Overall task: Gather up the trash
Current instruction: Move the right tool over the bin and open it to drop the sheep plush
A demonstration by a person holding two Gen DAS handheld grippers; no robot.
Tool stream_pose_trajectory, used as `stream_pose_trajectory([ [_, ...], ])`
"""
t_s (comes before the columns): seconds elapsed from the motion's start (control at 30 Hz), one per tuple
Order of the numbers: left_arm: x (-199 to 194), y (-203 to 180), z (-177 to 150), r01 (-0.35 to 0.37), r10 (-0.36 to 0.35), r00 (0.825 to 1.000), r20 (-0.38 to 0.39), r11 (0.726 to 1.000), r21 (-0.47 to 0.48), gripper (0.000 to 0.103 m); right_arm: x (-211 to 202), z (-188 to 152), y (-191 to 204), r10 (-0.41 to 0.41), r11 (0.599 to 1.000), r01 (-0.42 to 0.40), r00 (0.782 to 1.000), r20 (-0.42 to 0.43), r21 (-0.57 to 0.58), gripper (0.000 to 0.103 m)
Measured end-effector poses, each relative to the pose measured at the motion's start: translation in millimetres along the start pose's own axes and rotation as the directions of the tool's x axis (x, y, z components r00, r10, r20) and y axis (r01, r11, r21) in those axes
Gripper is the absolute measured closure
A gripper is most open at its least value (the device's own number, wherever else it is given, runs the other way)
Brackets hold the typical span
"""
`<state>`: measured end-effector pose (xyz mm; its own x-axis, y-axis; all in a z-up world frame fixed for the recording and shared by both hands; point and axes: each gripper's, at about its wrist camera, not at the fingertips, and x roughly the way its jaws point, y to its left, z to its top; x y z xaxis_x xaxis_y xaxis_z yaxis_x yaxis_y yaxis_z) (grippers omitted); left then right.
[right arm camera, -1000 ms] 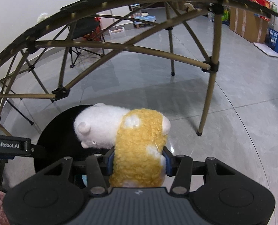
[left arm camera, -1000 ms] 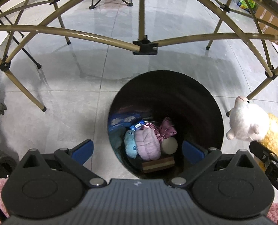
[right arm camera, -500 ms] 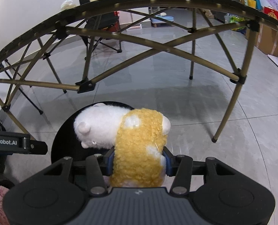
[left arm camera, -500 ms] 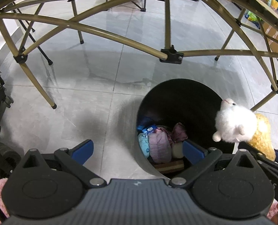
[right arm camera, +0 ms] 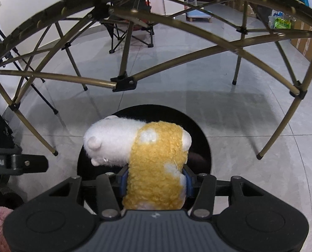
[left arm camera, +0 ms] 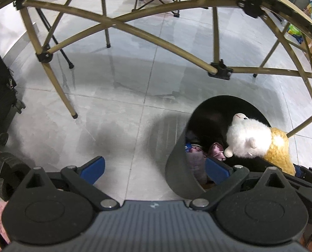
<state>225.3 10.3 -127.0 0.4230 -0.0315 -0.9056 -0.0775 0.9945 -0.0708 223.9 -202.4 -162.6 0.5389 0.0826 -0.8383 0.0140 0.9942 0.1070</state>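
Observation:
My right gripper [right arm camera: 155, 179] is shut on a white and yellow plush sheep [right arm camera: 151, 159] and holds it over the open mouth of a black round bin [right arm camera: 202, 138]. In the left wrist view the sheep [left arm camera: 250, 140] hangs over the bin [left arm camera: 177, 168], whose inside holds a pink plush and other soft items [left arm camera: 195, 159]. My left gripper [left arm camera: 154, 169] is open and empty, above the floor at the bin's left rim.
A folding table's gold tube frame [left arm camera: 135, 29] arches above and around the bin, with legs [left arm camera: 72, 113] on the grey tiled floor. A black case [left arm camera: 0, 96] stands at the left. Folding chairs [right arm camera: 130, 29] and boxes stand far back.
My left gripper has moved left, so the bin now sits at its right. My right gripper has carried the sheep from beside the bin to over its mouth.

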Motion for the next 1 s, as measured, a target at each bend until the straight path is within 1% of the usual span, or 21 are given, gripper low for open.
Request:
stream_pose_trajectory([
  [0.23, 0.8, 21.2, -0.3, -0.016, 0.016, 1.0, -0.005, 0.999, -0.035, 0.0, 18.8, 1.6, 16.9, -0.008, 1.0, 0.007, 0.999, -0.039, -0.025, 0.055],
  [0.5, 3.3, 36.4, -1.9, -0.029, 0.028, 0.999, -0.017, 0.998, -0.058, 0.0, 39.8, 0.5, 27.6, -0.031, 0.999, 0.028, 0.996, -0.087, -0.036, 0.055],
  [1.0, 6.4, 45.8, -3.7, -0.038, 0.036, 0.999, -0.027, 0.997, -0.068, 0.0, 59.0, -4.2, 33.6, -0.073, 0.997, 0.066, 0.987, -0.143, -0.051, 0.055],
])
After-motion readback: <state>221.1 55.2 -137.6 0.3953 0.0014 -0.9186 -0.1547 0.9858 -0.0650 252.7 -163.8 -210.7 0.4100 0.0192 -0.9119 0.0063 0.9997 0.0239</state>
